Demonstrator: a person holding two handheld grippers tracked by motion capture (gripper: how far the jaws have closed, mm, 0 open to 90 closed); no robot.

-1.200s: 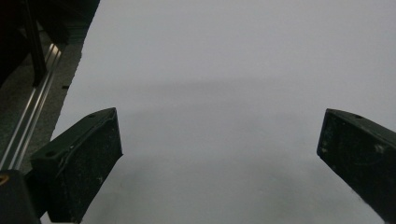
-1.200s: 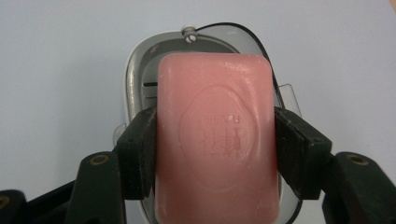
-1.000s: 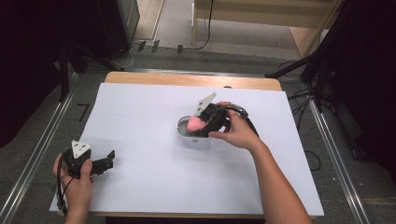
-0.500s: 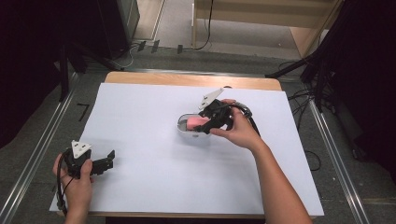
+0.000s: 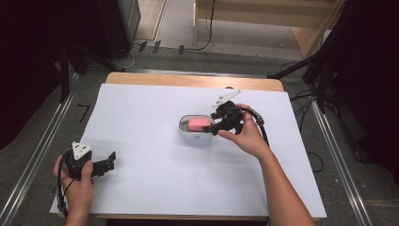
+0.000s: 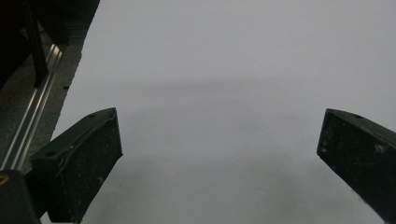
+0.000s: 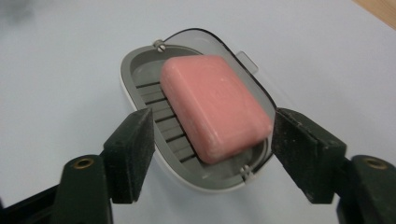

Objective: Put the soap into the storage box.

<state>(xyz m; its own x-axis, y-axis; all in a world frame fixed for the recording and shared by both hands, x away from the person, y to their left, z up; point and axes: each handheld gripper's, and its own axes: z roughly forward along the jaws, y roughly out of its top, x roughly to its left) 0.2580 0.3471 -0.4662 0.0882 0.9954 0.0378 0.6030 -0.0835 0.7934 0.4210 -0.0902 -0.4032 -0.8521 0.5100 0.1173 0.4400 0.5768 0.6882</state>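
Right jaws: have just been opening; they now stand apart on either side of the near end of the soap bar [image 7: 215, 106], the pads clear of it.
Right gripper [image 5: 217, 128]: at the right edge of the soap dish [image 5: 196, 125]; one second earlier it was over the dish with the bar at its jaws, now it has drawn back to the right.
Soap bar: pink, lying tilted in the dish on the grey ribbed insert [image 7: 161, 112], one end raised on the rim.
Soap dish: oval, white outside, its clear lid [image 7: 243, 60] hinged open behind; it sits on the white counter [image 5: 155, 183], right of centre.
Left jaws: wide apart, nothing between them.
Left gripper [image 5: 109, 161]: held at the near left corner of the counter, well apart from the dish; its position matches the earlier frames.
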